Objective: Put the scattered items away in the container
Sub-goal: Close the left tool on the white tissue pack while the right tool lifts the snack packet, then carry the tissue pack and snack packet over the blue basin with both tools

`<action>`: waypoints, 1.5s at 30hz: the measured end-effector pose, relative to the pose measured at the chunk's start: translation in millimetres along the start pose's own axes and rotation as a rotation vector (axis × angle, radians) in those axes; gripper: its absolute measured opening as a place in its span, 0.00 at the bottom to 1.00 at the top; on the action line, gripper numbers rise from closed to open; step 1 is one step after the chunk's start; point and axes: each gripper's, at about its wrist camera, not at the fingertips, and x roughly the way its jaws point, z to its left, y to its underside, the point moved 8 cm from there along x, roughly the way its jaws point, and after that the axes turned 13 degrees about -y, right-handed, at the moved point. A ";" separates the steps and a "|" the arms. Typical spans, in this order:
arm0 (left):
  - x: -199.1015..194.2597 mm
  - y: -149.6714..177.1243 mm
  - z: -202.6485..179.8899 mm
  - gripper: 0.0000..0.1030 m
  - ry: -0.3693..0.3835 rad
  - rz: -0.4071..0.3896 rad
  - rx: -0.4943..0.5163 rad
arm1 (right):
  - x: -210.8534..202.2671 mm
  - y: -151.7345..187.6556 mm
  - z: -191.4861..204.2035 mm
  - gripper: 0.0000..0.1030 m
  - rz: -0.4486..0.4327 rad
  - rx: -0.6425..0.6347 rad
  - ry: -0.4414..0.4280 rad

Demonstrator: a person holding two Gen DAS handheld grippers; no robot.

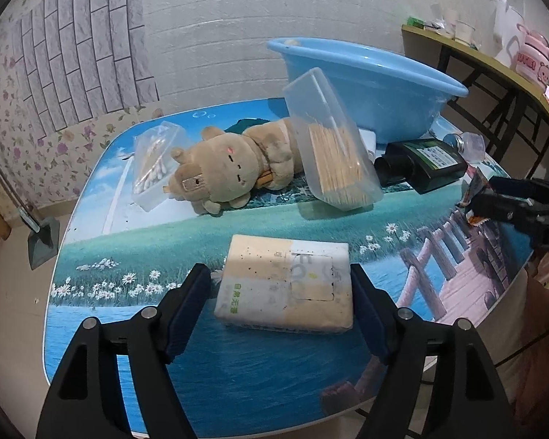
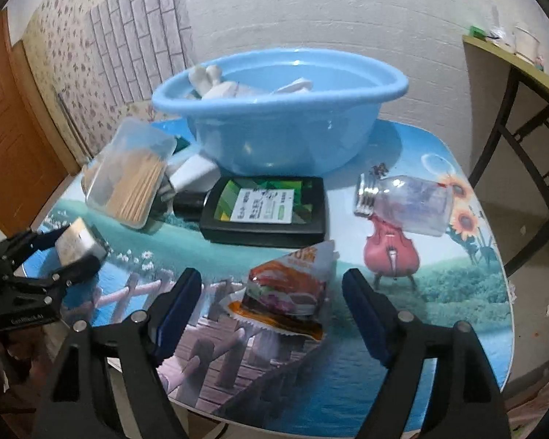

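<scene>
A beige and white tissue pack [image 1: 285, 289] lies on the printed table [image 1: 201, 234]. My left gripper [image 1: 278, 285] stands open around it, with a gap on the left side. In the right wrist view a burger-print snack packet [image 2: 285, 292] lies between the open fingers of my right gripper [image 2: 272, 281], clear of both. The blue basin [image 2: 274, 109] stands at the back with white items inside. In front of it lie a plush toy [image 1: 238, 161], a toothpick box [image 1: 333, 153], a cotton swab box [image 1: 153, 164], a black bottle [image 2: 267, 208] and a clear jar [image 2: 406, 205].
A side table [image 1: 475, 58] with cups and a pink kettle stands at the right, its dark legs beside the main table. A wooden door [image 2: 3, 128] is at the left. A small white bottle [image 2: 197, 172] lies against the basin.
</scene>
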 end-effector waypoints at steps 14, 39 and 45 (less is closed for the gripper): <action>-7.8 -2.1 -2.0 0.61 0.049 0.006 -0.016 | 7.1 8.9 -2.8 0.48 0.003 -0.027 0.016; -68.3 -77.1 7.2 0.61 0.036 -0.091 -0.071 | -59.3 -30.6 38.7 0.39 -0.168 -0.096 -0.196; -76.0 -111.5 -0.8 0.61 0.051 -0.136 -0.066 | -71.8 -56.4 40.5 0.39 -0.221 -0.116 -0.221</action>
